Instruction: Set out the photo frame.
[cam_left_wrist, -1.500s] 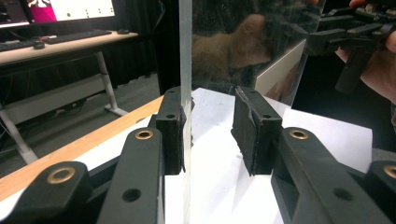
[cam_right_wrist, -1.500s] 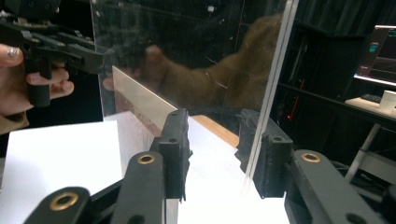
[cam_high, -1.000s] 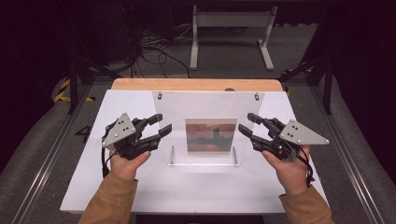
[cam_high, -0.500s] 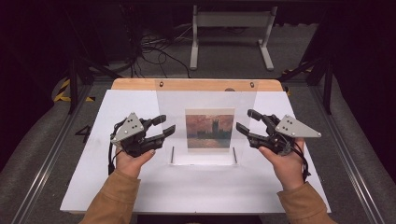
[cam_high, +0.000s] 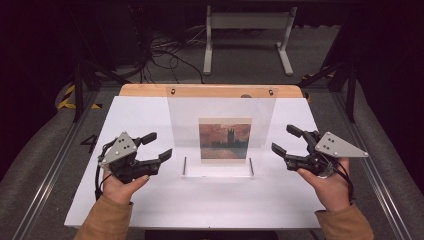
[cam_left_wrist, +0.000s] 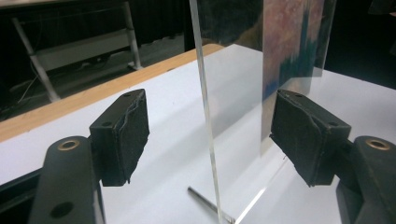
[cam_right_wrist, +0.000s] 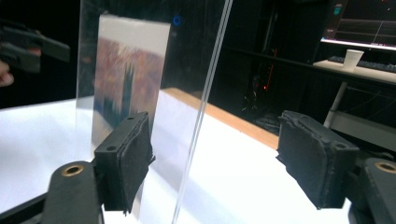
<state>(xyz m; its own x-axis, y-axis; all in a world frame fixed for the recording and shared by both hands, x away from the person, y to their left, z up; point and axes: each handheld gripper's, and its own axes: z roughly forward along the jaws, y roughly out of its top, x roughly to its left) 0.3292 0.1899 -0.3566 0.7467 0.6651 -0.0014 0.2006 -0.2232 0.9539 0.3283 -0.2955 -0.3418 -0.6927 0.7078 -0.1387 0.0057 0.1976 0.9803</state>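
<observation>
A clear acrylic stand (cam_high: 221, 131) rises upright at the middle of the white bench (cam_high: 150, 200), toward its far half, with a small picture (cam_high: 225, 141) of a building against a red sky set in its lower centre. Two thin metal feet (cam_high: 184, 165) hold it up, one near each lower corner.

Since half a second ago, both claws have come down and in toward the stand's side edges. The left claw (cam_high: 159, 146) sits just beside the left edge, its jaws apart. In the left gripper view the edge of the pane (cam_left_wrist: 205, 107) runs up between the two black pads (cam_left_wrist: 125, 135), touching neither. The right claw (cam_high: 286, 140) sits just beside the right edge, jaws likewise apart. In the right gripper view the pane's edge (cam_right_wrist: 203, 107) stands between that claw's pads (cam_right_wrist: 130, 161), again with clear gaps on both sides.

This likely means the approach is nearly done: each claw brackets an edge, and closing on the pane looks like the next step. Nothing is gripped yet, and the stand rests on the bench.

Counted: one stand, one picture, two metal feet, two claws, each held by one hand (cam_high: 120, 186). Beyond the bench lie a wooden strip (cam_high: 145, 90) along its far edge, a grey floor, cables and a white frame (cam_high: 247, 35).
</observation>
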